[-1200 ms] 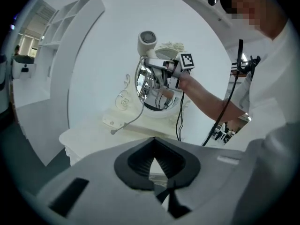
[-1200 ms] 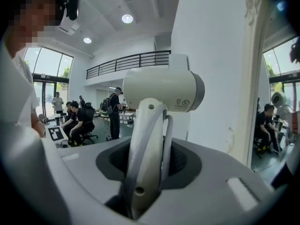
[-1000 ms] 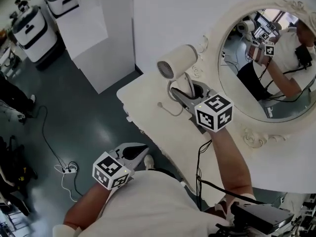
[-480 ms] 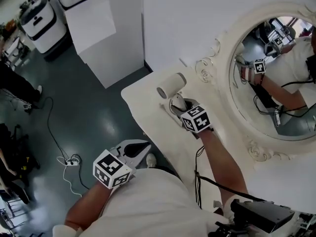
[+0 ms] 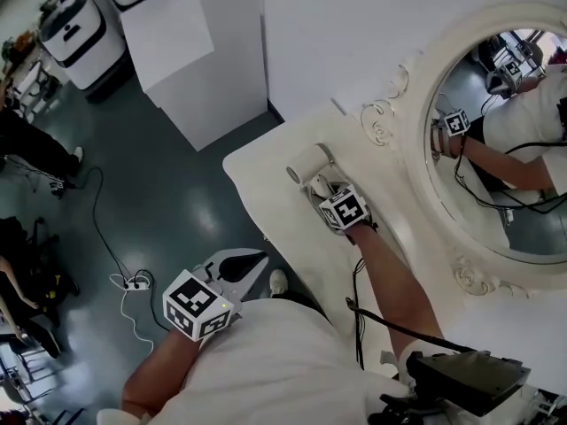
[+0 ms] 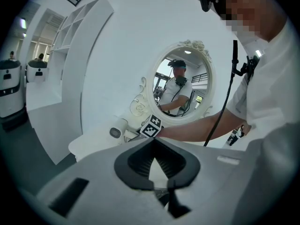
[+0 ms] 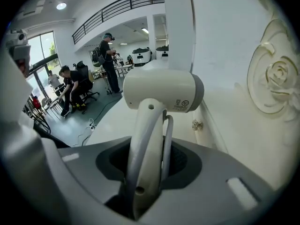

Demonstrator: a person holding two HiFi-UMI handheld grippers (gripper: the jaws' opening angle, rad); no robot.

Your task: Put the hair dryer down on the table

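Note:
The white hair dryer (image 5: 306, 161) is low over the white table (image 5: 257, 184), close to the mirror's frame; contact with the table is unclear. My right gripper (image 5: 315, 182) is shut on its handle (image 7: 144, 149), and the barrel (image 7: 161, 90) points across the jaws. A thin cord (image 7: 166, 144) runs beside the handle. My right gripper (image 7: 149, 146) points steeply down. My left gripper (image 5: 259, 258) hovers off the table's near edge, over the floor, jaws together and nothing in them. In the left gripper view, the left gripper (image 6: 153, 142) faces the dryer (image 6: 117, 131) and the table (image 6: 86, 143).
An oval mirror with an ornate white frame (image 5: 416, 140) stands on the table's right side. White partitions (image 5: 190, 51) stand behind the table. A power strip and cable (image 5: 133, 283) lie on the dark floor. Wheeled machines (image 5: 75, 34) and people are at the far left.
My right gripper has come down with the hair dryer from well above the table to just over it. The left gripper has stayed by the table's near edge.

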